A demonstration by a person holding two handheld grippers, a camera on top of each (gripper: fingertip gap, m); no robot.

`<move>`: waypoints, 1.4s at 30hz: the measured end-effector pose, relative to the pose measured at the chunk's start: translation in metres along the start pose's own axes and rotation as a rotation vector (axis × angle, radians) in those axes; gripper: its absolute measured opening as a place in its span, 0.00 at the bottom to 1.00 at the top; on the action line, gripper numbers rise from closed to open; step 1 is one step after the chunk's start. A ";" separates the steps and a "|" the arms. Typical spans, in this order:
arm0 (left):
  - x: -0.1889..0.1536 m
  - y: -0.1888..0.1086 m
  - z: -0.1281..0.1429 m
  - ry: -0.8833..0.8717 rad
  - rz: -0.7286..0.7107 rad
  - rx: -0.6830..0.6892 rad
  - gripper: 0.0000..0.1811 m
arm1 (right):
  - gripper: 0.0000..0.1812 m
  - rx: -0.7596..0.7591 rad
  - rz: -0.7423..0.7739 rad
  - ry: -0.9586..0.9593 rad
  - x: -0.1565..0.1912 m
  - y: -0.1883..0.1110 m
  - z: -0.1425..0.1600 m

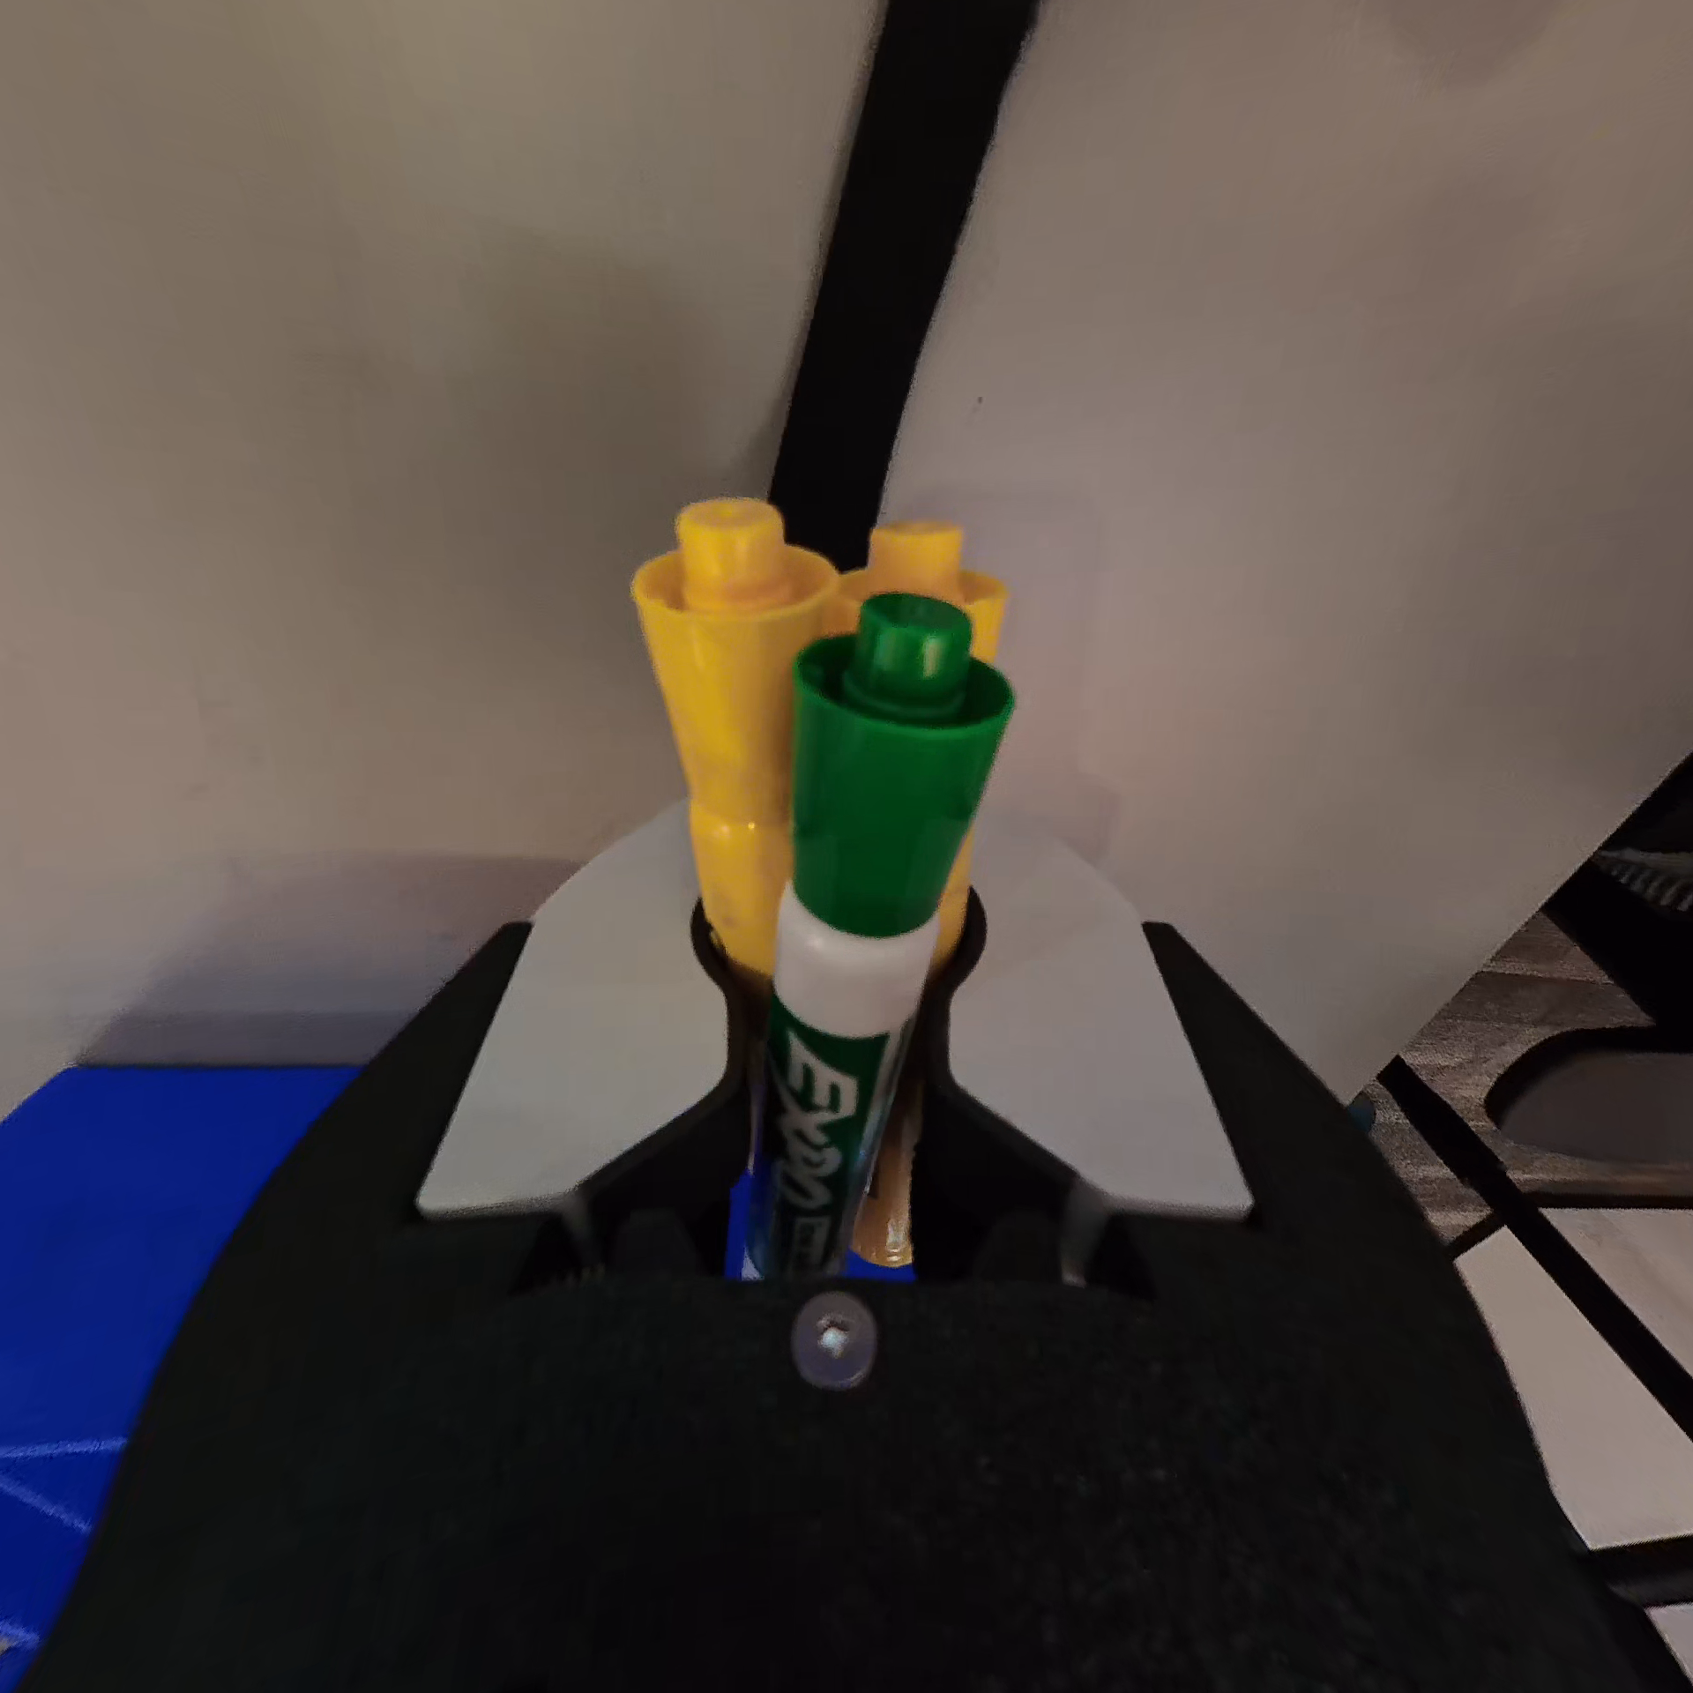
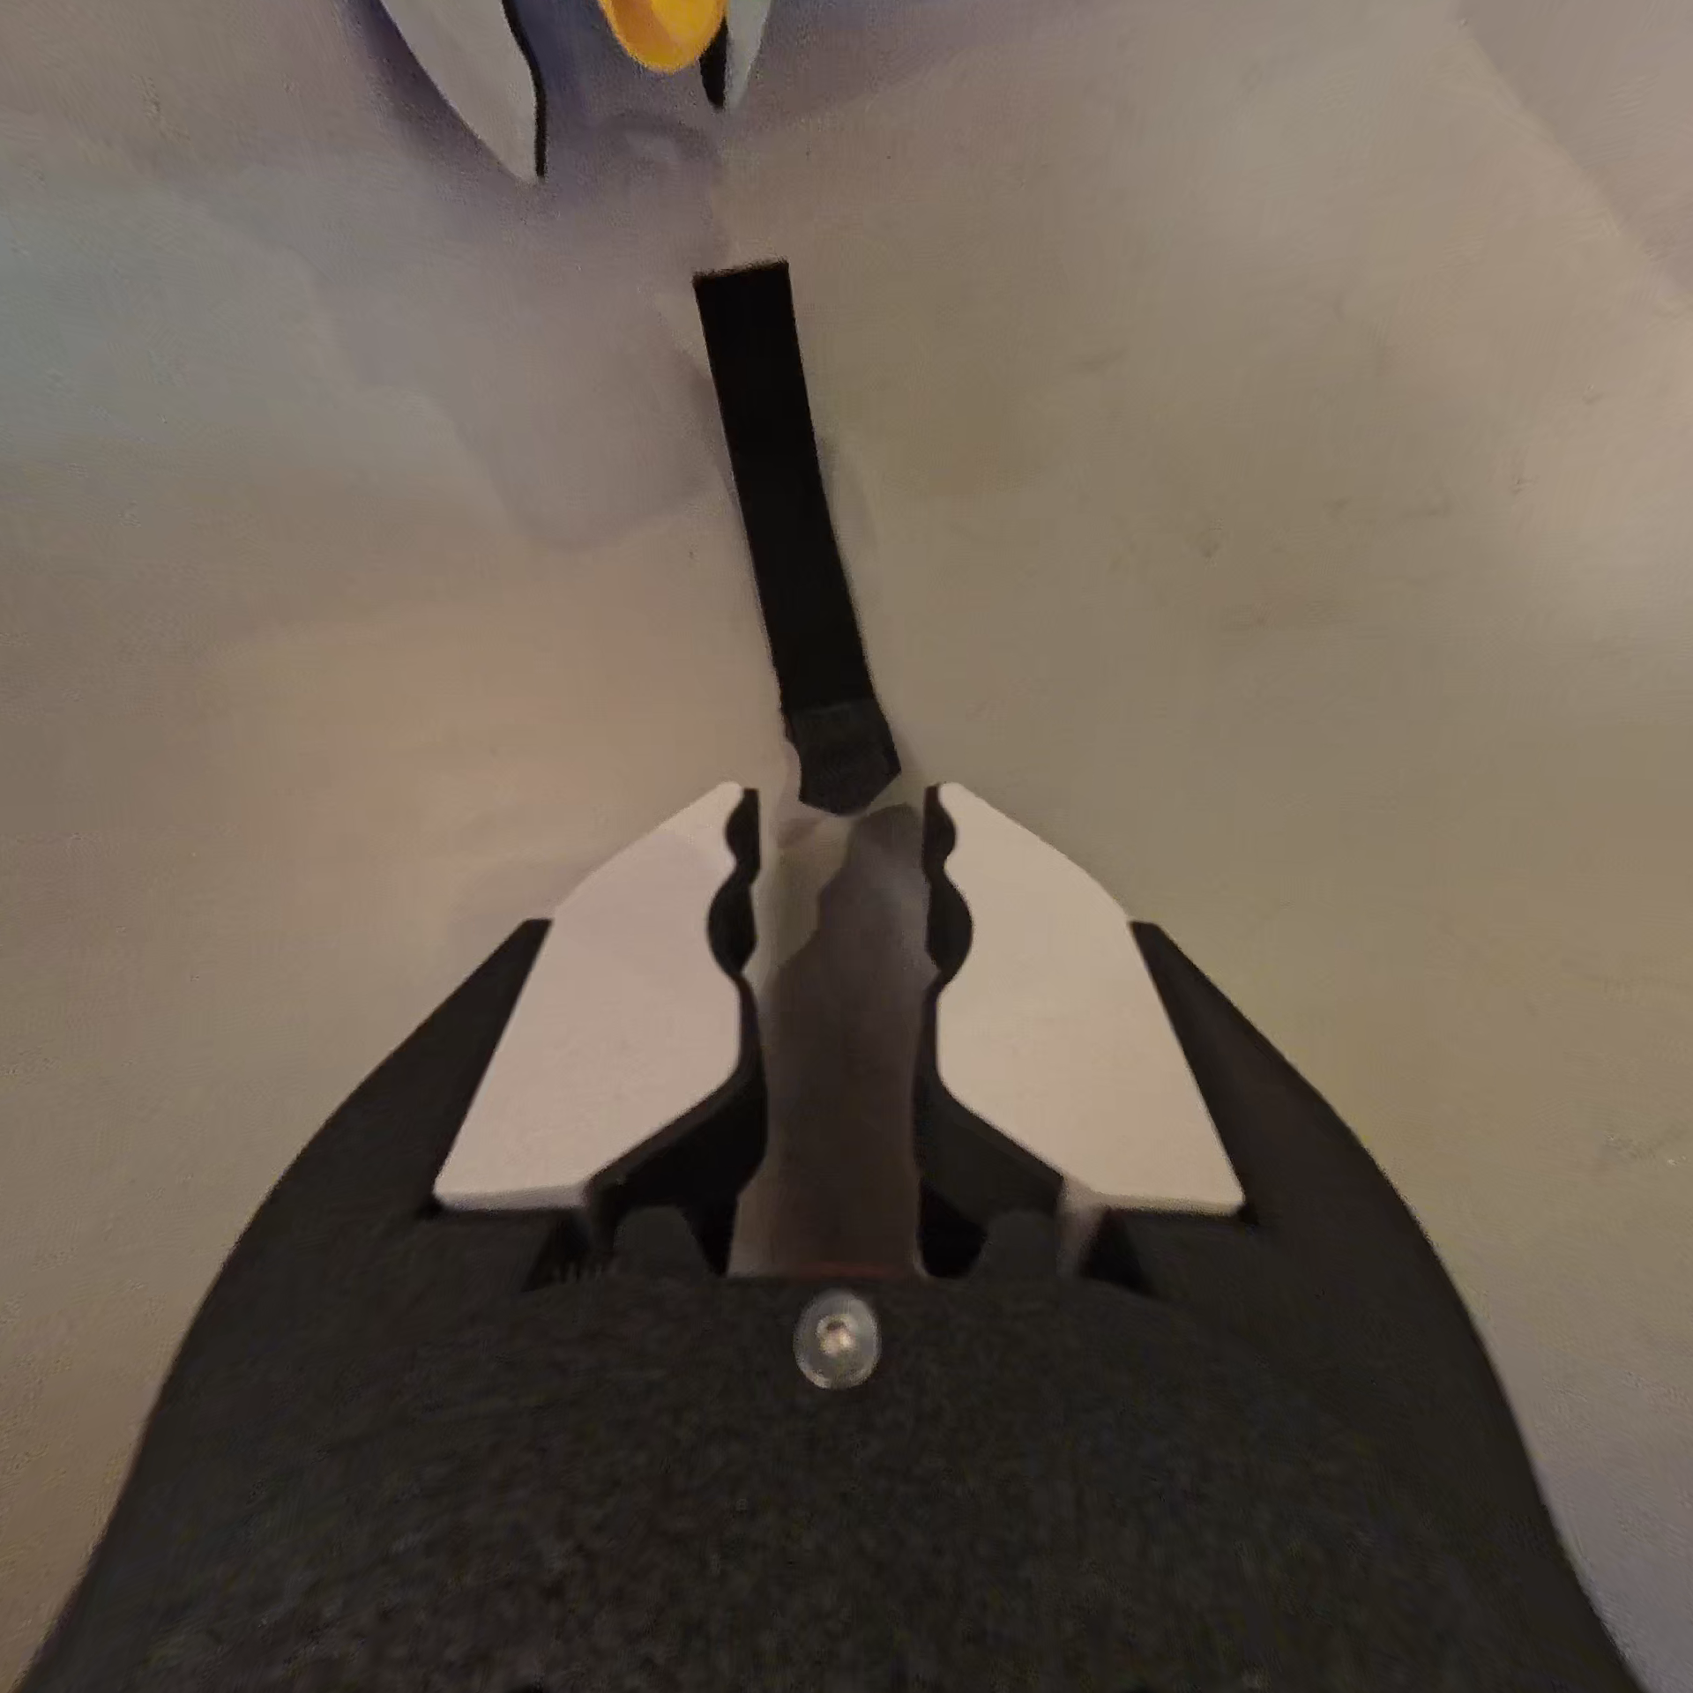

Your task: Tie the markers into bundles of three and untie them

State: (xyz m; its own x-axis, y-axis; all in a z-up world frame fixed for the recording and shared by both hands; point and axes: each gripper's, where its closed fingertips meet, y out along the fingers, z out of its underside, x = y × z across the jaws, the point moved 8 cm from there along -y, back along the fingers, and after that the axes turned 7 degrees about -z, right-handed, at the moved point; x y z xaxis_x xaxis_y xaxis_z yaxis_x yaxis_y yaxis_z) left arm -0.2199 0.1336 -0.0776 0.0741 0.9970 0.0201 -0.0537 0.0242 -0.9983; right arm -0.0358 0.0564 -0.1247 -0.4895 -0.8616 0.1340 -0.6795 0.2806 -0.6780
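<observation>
My left gripper (image 1: 838, 925) is shut on three markers held together: a green-capped marker (image 1: 893, 779) in front and two yellow-capped markers (image 1: 728, 669) behind it, caps pointing away from the camera. A black strap (image 1: 898, 247) lies flat on the white table beyond the caps. In the right wrist view my right gripper (image 2: 841, 806) is open and empty, low over the table, with the near end of the black strap (image 2: 788, 513) just in front of its fingertips. The left gripper's tip with a yellow cap (image 2: 661, 27) shows at the top edge.
A white table (image 1: 366, 458) fills both views. A blue mat (image 1: 137, 1237) lies at the left in the left wrist view. The table's right edge (image 1: 1502, 916) drops to patterned floor and dark chair parts.
</observation>
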 end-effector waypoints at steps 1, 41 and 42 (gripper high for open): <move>0.000 0.000 0.001 0.000 0.001 0.003 0.22 | 0.17 -0.025 0.003 0.001 0.000 0.000 -0.002; -0.012 0.000 -0.064 0.048 0.118 -0.035 0.22 | 0.00 -0.245 0.951 -0.767 0.092 -0.009 -0.078; -0.011 -0.001 -0.063 0.046 0.116 -0.037 0.23 | 0.00 -0.236 0.942 -0.785 0.096 -0.007 -0.076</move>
State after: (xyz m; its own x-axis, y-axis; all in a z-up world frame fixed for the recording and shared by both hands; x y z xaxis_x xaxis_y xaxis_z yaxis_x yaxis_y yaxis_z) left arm -0.1575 0.1181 -0.0801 0.1156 0.9885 -0.0973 -0.0282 -0.0946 -0.9951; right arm -0.1201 0.0037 -0.0518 -0.4355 -0.2812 -0.8551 -0.3631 0.9241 -0.1189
